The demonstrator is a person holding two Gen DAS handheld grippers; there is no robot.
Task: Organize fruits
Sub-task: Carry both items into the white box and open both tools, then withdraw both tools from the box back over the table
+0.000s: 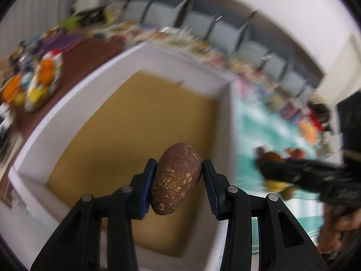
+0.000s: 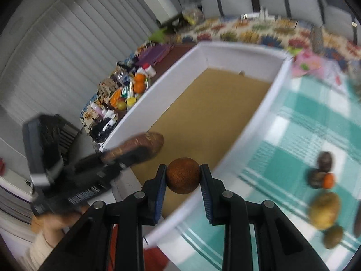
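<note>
Up above the white box [image 1: 74, 113], the left gripper [image 1: 179, 180] has its fingers clamped on a long brown fruit [image 1: 176, 178]; the right gripper [image 2: 183, 177] pinches a round brown fruit [image 2: 183, 175] over the box's near rim.

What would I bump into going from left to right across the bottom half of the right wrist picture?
The blurry black left gripper holding a long brown sweet potato → the round rusty-brown fruit pinched in the right gripper → the near white wall of the cardboard-floored box → the big yellowish-brown potato-like fruit.
</note>
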